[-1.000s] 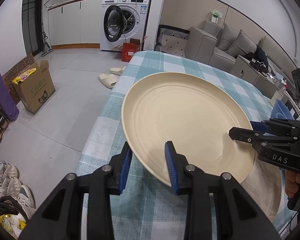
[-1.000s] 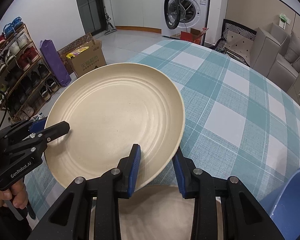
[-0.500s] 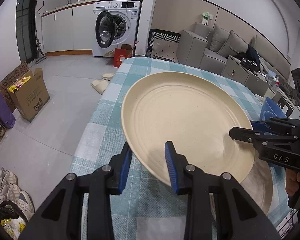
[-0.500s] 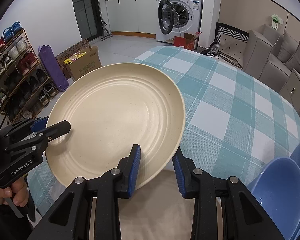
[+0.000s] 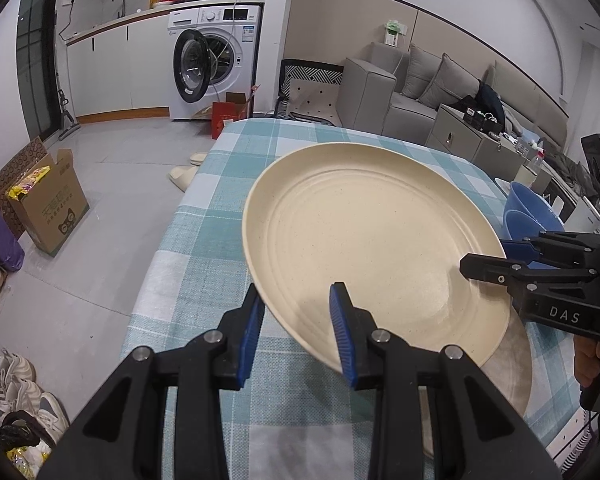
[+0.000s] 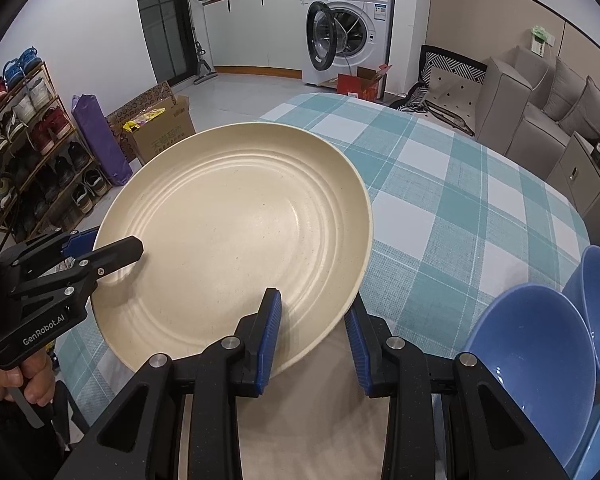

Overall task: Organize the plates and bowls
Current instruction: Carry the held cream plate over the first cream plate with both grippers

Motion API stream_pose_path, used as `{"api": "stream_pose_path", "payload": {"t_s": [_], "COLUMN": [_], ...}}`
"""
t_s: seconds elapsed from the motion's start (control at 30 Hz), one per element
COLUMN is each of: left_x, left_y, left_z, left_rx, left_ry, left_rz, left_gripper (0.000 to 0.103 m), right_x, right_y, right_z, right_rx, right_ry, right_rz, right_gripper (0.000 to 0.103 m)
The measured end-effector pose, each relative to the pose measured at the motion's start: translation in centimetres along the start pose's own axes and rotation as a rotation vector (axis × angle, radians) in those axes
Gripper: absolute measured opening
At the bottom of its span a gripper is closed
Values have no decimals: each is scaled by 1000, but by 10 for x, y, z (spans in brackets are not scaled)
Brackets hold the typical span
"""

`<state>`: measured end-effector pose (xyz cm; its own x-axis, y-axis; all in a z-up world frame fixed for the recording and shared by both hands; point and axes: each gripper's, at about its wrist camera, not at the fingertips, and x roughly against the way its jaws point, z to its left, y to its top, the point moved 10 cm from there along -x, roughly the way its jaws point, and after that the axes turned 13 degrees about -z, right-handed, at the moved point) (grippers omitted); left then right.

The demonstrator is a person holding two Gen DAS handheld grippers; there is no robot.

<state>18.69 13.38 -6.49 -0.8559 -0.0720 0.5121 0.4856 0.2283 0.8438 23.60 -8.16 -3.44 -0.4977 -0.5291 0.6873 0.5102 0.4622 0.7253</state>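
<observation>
The left hand-held gripper [image 5: 298, 328] is clamped on the rim of the cream plate [image 5: 364, 240], one pad above the rim and one below, at about 7 o'clock on the plate in the left wrist view. The right hand-held gripper [image 6: 314, 338] is clamped on the rim of the same plate at about 5 o'clock in the right wrist view. Each gripper's jaws stand narrow, with only the rim between them. Carried by both grips, the plate hangs tilted above the bench [image 6: 440, 208], clear of the checked cloth.

Beneath the plate, at 6 o'clock in the right wrist view, lies a pale surface [image 6: 308, 420]. It looks like a second plate of the same colour, though only part of it shows. At 3 to 4 o'clock in that view, blue bowls [image 6: 532, 364] stand nested close together near the bench edge.

I judge the task partly done. The bowls appear already gathered. The cream plate is in mid-carry and not yet set down. What remains is to place it on its pile or spot and let go with both grippers. Whether other dishes wait elsewhere cannot be told, since the far part of the bench shows only cloth.
</observation>
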Motion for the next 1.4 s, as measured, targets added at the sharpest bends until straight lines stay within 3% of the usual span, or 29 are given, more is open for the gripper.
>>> {"api": "stream_pose_path", "payload": {"t_s": [0.67, 1.4], "left_x": [16, 31], "left_y": [1, -26], "left_z": [-31, -70], "left_rx": [-60, -131], "left_ry": [-58, -102], "left_rz": [-3, 30], "left_gripper": [32, 32], "right_x": [41, 77], "right_y": [-21, -64], "right_z": [-14, -29], "right_rx": [-31, -49], "right_ry": [-17, -44], "right_rz": [-7, 6], "right_gripper": [33, 33]}}
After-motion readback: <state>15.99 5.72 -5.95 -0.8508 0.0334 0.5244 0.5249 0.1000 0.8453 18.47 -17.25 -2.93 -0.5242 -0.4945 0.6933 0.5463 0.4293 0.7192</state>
